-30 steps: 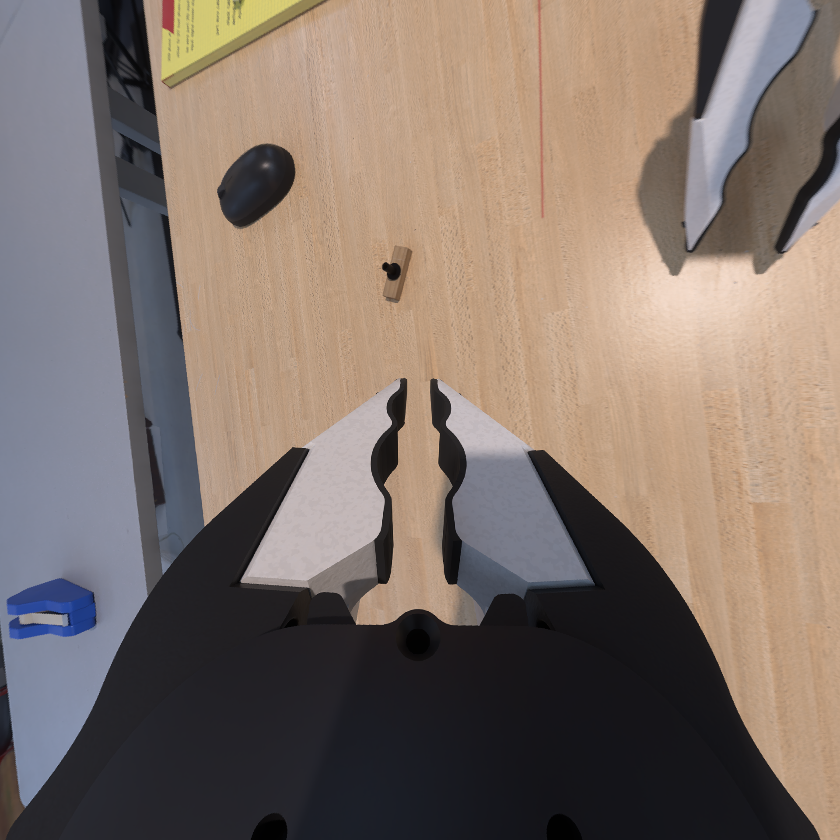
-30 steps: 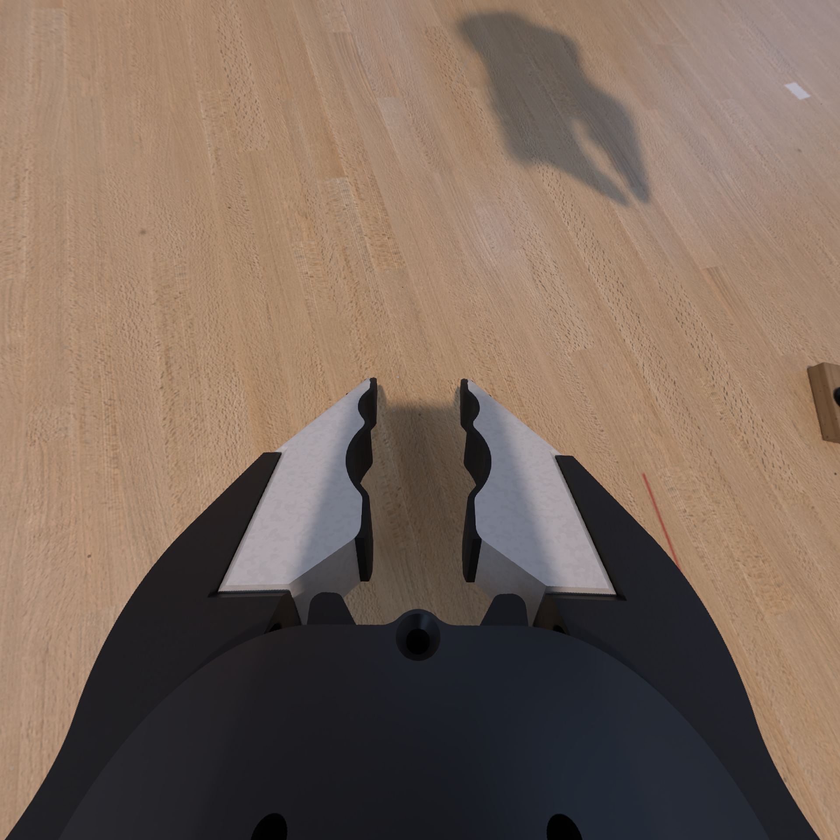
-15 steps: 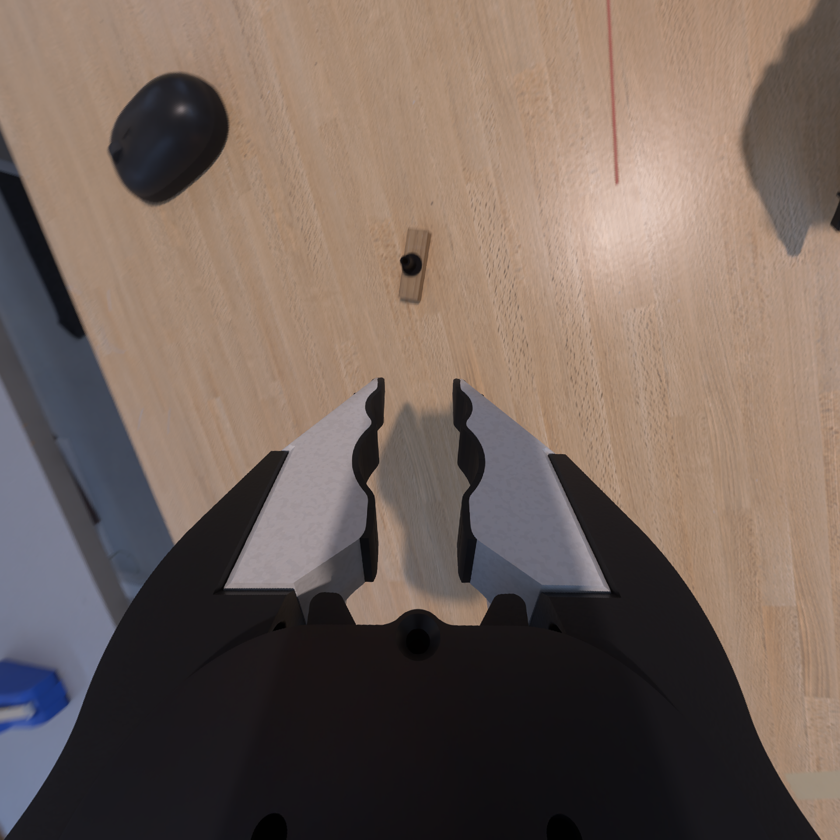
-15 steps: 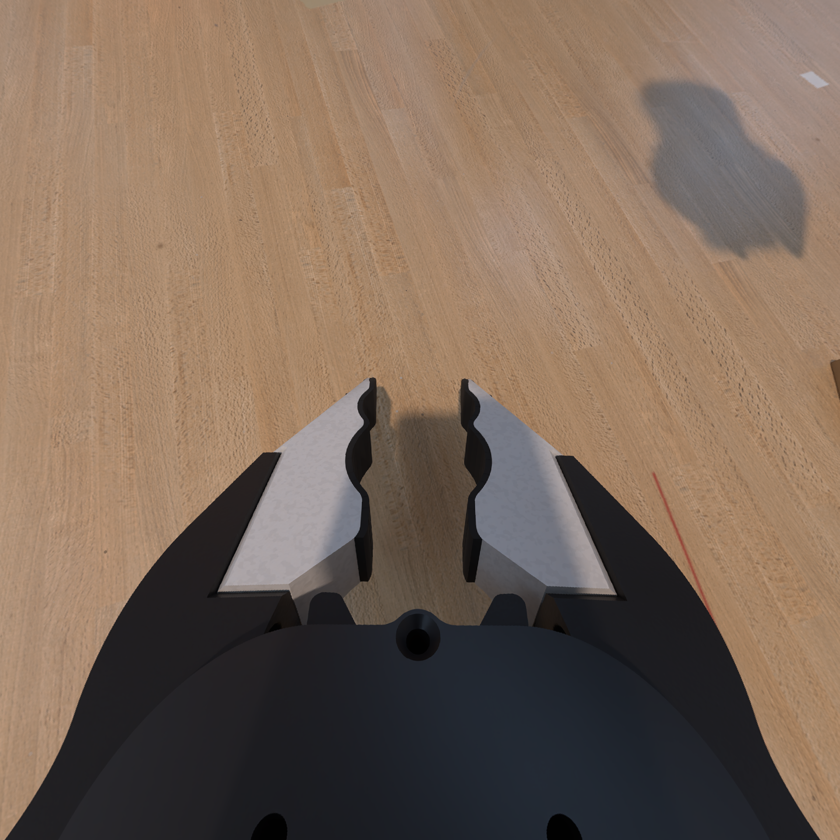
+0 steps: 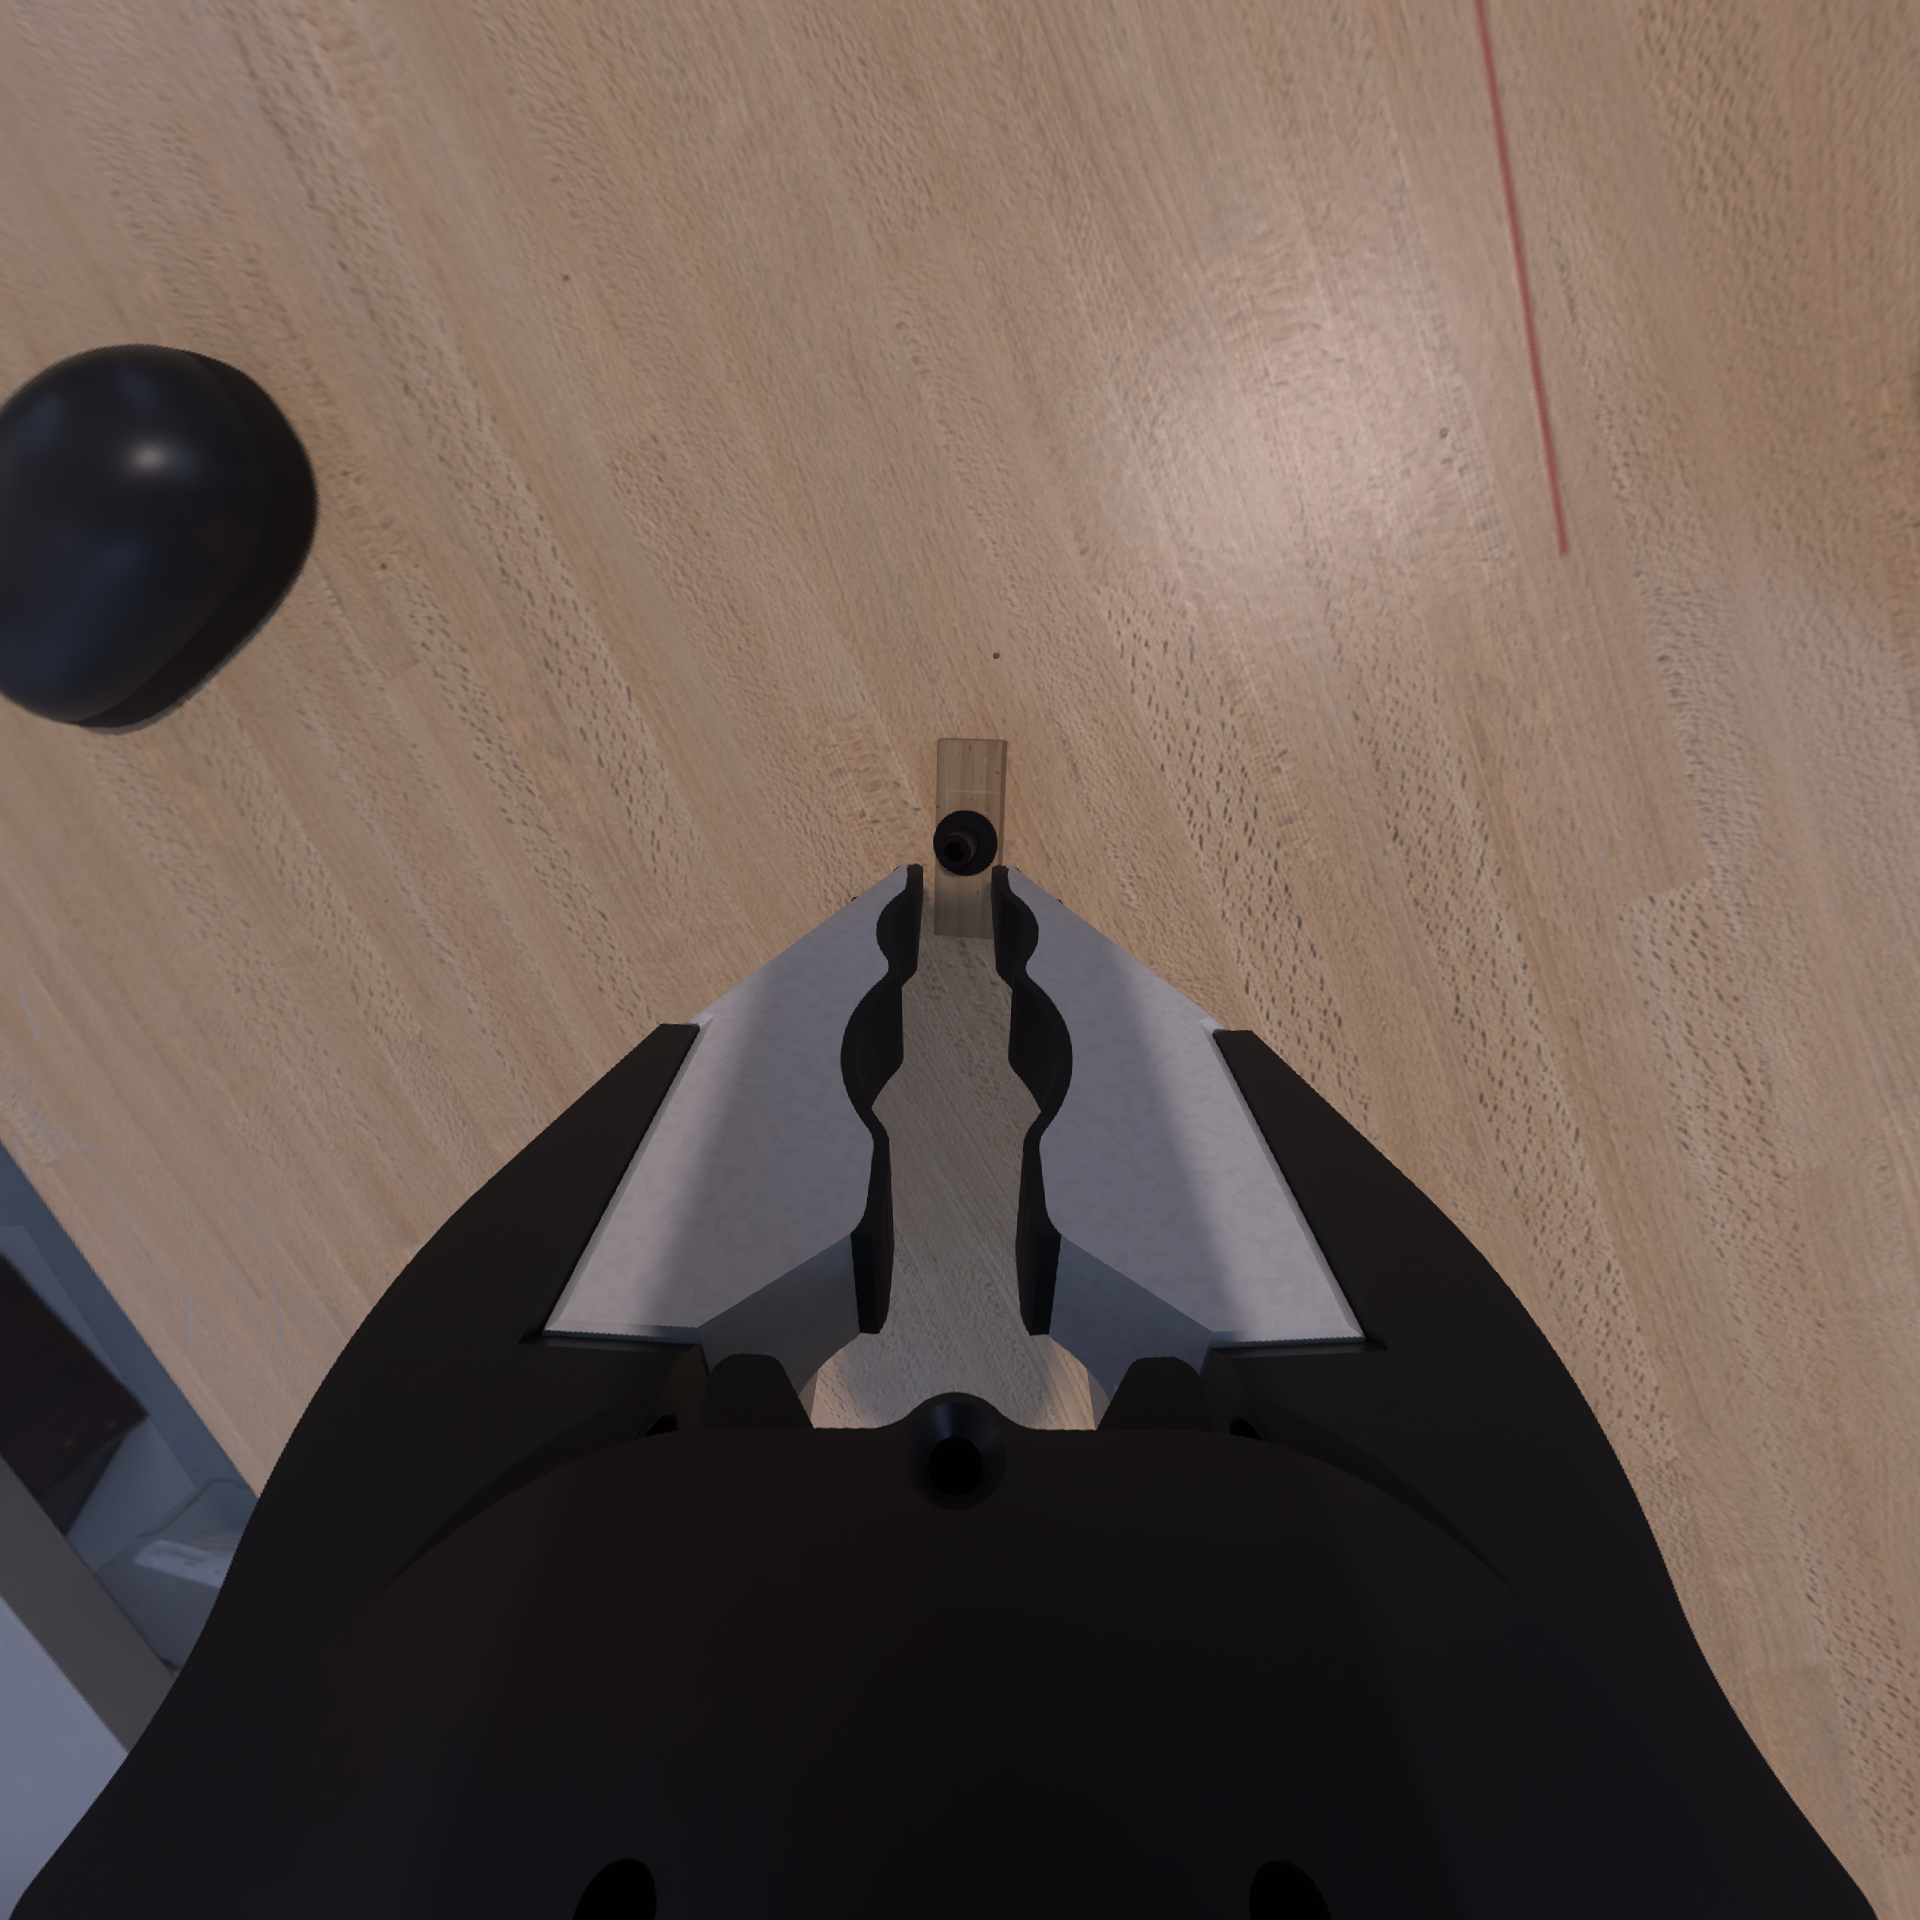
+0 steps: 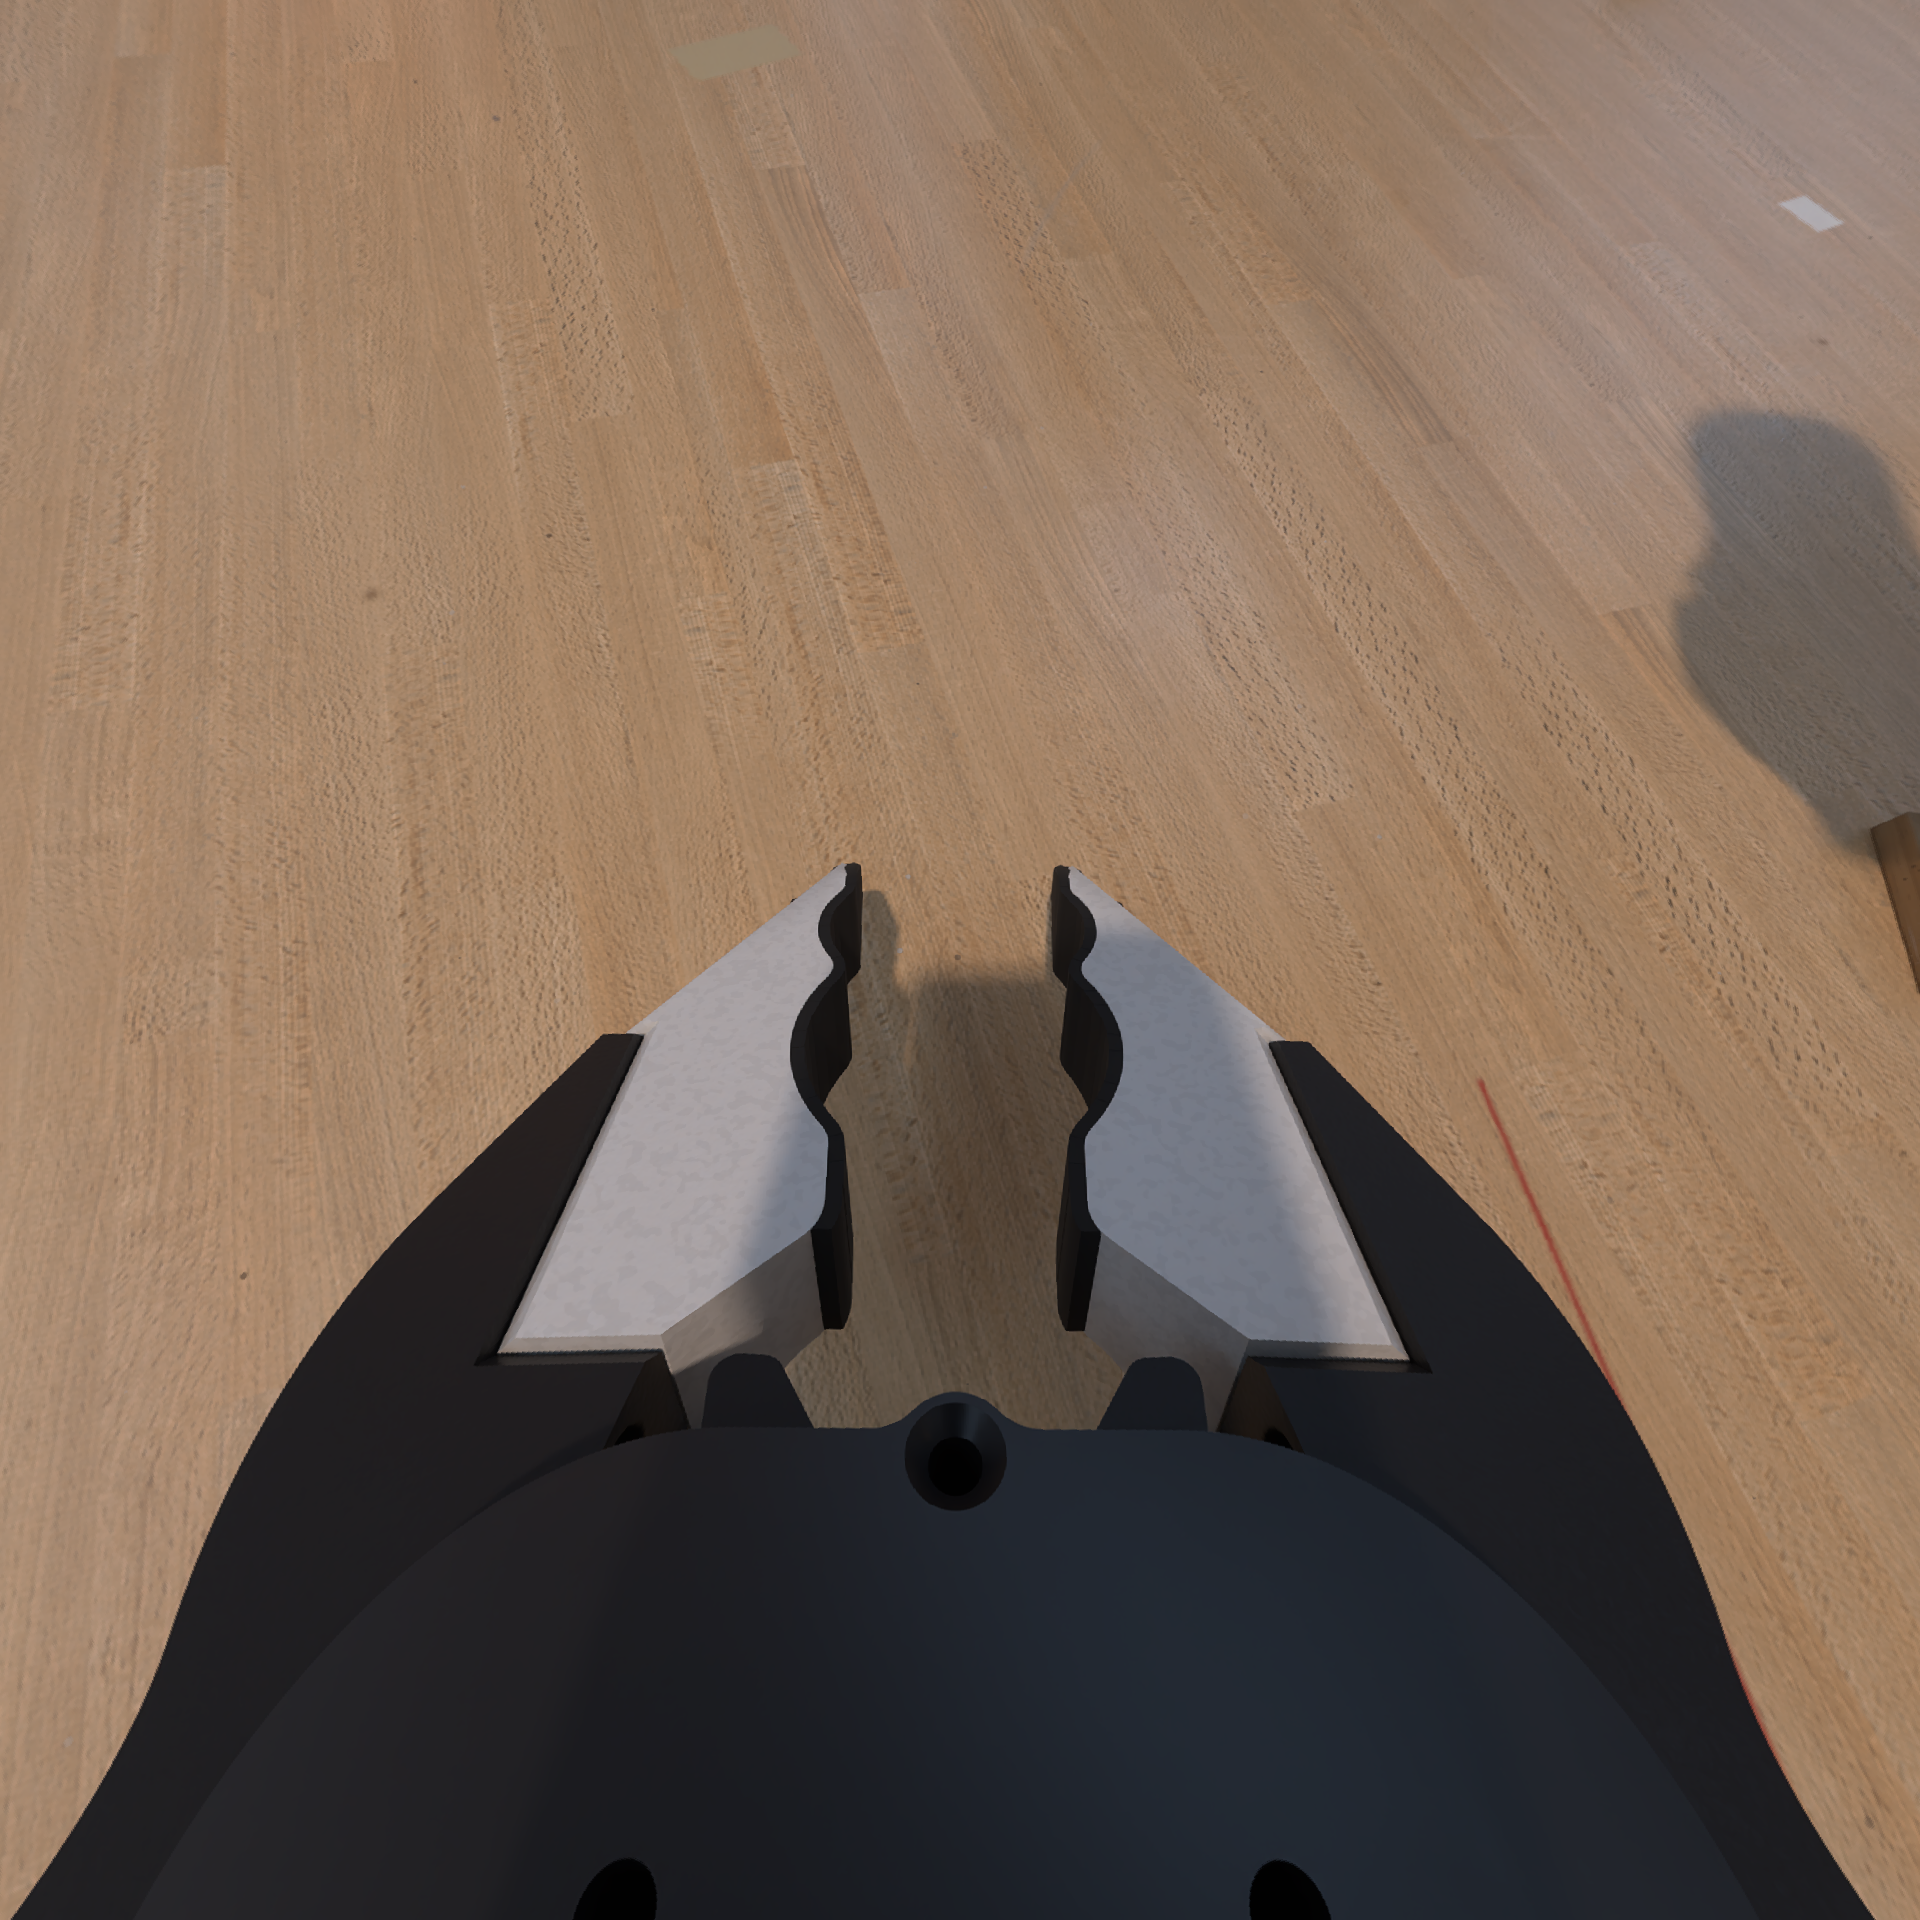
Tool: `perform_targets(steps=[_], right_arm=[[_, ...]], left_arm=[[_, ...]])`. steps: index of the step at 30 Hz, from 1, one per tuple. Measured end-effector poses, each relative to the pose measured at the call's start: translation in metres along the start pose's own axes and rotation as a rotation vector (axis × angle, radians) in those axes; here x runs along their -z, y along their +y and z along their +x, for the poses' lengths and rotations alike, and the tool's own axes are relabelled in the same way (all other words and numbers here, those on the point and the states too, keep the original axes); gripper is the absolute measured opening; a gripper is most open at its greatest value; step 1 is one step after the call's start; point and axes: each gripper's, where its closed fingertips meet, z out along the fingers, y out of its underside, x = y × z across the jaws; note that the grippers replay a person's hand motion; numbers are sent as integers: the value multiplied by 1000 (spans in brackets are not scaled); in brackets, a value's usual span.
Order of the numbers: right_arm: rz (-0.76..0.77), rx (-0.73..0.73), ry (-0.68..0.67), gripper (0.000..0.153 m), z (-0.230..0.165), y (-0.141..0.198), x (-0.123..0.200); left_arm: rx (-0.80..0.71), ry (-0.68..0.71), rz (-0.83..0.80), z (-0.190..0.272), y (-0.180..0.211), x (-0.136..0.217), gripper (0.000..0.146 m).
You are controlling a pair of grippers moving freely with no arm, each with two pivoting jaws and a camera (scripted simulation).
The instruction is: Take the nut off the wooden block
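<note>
The nut (image 5: 960,840), small, hard, probably light, sits on the wooden block (image 5: 970,790) mid-surface (image 5: 1247,520), just ahead of the left hand-held gripper (image 5: 957,883), part-open, empty; best pinched by its sides.

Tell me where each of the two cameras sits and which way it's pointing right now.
Left wrist view: on the left gripper, looking steeply down along its fingers at the wooden block and nut; a black mouse lies left.
Right wrist view: on the right gripper, looking forward low across the table; its open fingers show.
Shared: the table, the red line, likely the block at the right view's edge.
</note>
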Motion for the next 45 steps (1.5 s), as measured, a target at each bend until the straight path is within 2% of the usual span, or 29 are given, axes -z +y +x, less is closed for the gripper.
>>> perform_targets(steps=[9,18,26,32,39,45], right_arm=[[15,1,3,36,0,-2,1],[19,2,5,36,0,-2,2],[77,-3,35,36,4,-8,8],[213,-32,173,34,19,-26,31],[306,100,359,41,20,-64,56],[346,263,501,51,19,-100,65]], left_arm=[[4,33,-23,-1,4,-22,10],[10,10,-41,-2,13,-18,7],[140,-93,113,7,6,31,7],[306,-136,295,39,-14,83,7],[432,-240,481,104,-33,144,7],[537,-274,587,160,-34,173,7]])
